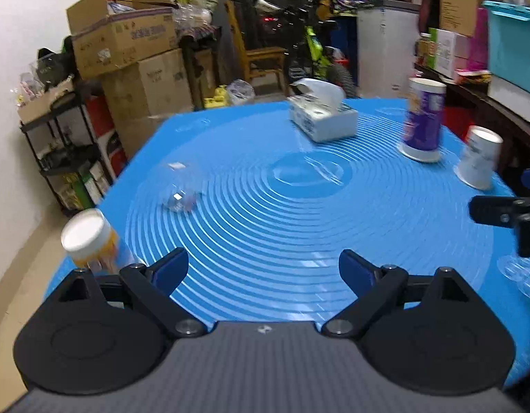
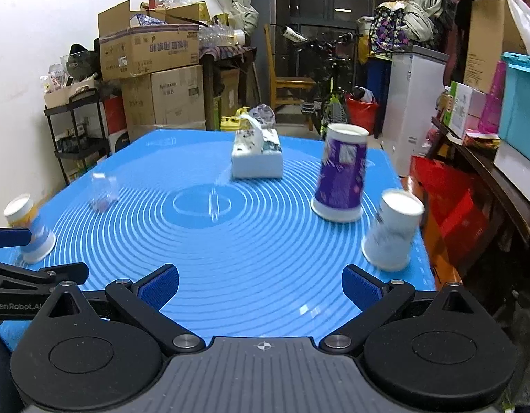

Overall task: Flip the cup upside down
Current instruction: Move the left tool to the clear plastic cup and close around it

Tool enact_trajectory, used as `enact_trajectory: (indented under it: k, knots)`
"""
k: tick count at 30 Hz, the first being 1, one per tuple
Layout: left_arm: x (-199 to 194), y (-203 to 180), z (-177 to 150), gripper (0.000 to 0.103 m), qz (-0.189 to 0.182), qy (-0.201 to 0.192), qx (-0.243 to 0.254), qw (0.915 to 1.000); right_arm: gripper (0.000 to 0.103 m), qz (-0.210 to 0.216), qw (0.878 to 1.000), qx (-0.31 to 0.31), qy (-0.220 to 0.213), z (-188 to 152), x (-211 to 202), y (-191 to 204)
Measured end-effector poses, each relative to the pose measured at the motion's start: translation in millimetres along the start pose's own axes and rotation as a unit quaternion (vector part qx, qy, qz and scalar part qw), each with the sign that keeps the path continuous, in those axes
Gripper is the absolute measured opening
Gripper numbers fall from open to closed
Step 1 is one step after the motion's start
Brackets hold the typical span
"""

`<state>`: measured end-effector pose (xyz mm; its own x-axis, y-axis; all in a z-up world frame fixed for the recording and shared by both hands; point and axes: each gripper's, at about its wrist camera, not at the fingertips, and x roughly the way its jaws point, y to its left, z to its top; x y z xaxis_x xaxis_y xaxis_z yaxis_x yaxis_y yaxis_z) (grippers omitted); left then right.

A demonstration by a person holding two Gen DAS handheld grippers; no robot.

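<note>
Several cups stand upside down on the blue mat (image 1: 265, 227) (image 2: 251, 241). A tall purple cup (image 1: 423, 124) (image 2: 342, 175) is at the far right. A white cup (image 1: 479, 158) (image 2: 392, 230) is at the right edge. A yellow-and-white cup (image 1: 91, 241) (image 2: 27, 229) is at the left edge. A clear plastic cup (image 1: 180, 189) (image 2: 103, 191) sits left of centre, blurred. My left gripper (image 1: 263, 272) is open and empty over the near mat. My right gripper (image 2: 261, 287) is open and empty too; part of it shows in the left wrist view (image 1: 505, 218).
A white tissue box (image 1: 321, 117) (image 2: 258, 156) sits at the back of the mat. Clear glass-like shapes (image 1: 522, 272) lie at the right edge. Cardboard boxes (image 2: 151, 51), a black shelf (image 2: 75, 130), a wooden chair and a cluttered side table (image 2: 488, 158) surround the table.
</note>
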<state>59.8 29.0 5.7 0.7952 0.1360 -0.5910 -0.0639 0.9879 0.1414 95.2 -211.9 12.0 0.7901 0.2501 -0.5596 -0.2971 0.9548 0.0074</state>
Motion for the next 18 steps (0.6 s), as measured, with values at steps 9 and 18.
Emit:
enact_trajectory:
  k: [9,18]
  knots:
    - [63,25,37,0.094,0.073,-0.014,0.014,0.9971,0.101,0.012,1.0,-0.004,-0.005,46,70,17]
    - [120,48,51,0.094,0.136,0.0,-0.049,0.9895,0.101,0.027,1.0,0.003,-0.003,63,125,26]
